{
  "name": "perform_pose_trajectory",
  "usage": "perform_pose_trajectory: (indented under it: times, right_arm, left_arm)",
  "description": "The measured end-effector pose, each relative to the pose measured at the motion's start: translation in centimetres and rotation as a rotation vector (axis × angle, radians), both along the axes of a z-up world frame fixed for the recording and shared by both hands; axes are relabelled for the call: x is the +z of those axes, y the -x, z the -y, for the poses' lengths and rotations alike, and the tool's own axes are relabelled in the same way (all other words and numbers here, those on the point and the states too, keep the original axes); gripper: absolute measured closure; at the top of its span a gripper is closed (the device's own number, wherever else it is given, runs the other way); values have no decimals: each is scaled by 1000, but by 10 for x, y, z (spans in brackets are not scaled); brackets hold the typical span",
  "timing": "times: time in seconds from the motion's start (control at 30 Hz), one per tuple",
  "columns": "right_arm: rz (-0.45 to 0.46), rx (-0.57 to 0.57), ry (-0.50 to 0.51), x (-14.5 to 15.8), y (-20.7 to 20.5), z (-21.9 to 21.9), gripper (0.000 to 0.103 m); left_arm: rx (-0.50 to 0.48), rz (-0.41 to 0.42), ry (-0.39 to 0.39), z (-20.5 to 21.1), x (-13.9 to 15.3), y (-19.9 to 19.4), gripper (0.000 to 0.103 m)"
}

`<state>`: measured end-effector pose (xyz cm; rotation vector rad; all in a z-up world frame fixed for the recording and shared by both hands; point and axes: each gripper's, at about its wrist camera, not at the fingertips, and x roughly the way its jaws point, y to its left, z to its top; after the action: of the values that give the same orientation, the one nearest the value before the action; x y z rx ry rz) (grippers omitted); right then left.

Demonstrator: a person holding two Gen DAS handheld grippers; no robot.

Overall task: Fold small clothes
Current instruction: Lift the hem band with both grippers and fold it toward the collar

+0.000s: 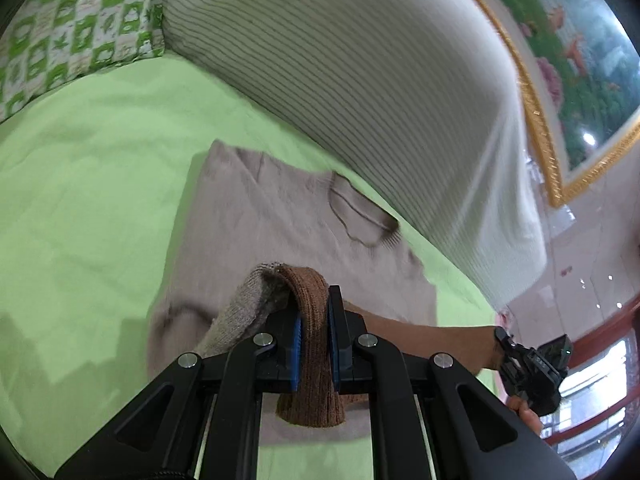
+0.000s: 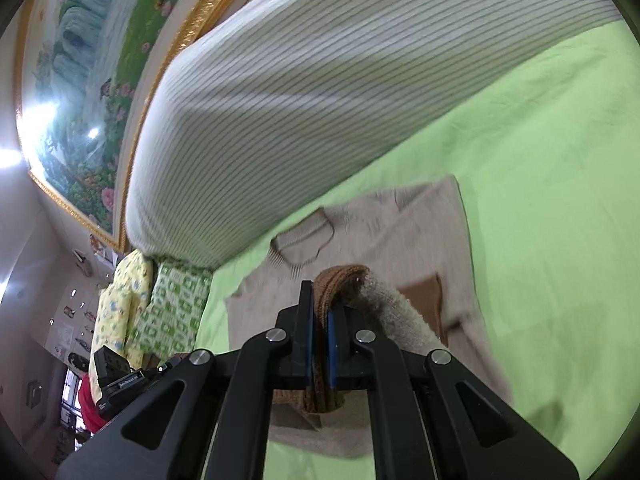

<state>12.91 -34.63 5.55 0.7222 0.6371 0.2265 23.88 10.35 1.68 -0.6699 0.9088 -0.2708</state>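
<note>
Each claw, left (image 1: 313, 344) and right (image 2: 320, 350), is closed down tight on a brown ribbed cuff of the beige sweater (image 1: 256, 216), which lies flat on the green bed sheet (image 1: 88, 184), its lower hem hidden behind the claws.

My left gripper (image 1: 314, 344) pinches the brown cuff (image 1: 310, 320) (blue pads tight on it) above the beige sweater (image 1: 256, 216), which lies on the green bed (image 1: 88, 184) beside a striped pillow (image 1: 360, 80).
</note>
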Motion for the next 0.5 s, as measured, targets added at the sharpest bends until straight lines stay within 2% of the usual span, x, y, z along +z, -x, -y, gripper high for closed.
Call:
perform_pose_trajectory:
  times: [0.23, 0.5]
  right_arm:
    - [-39, -21, 9, -18, -76, 18, 97]
    - [-87, -32, 26, -41, -140, 35, 97]
  left_arm:
    - [24, -42, -47, 6, -32, -85, 94]
    - [39, -58, -94, 15, -55, -142, 94]
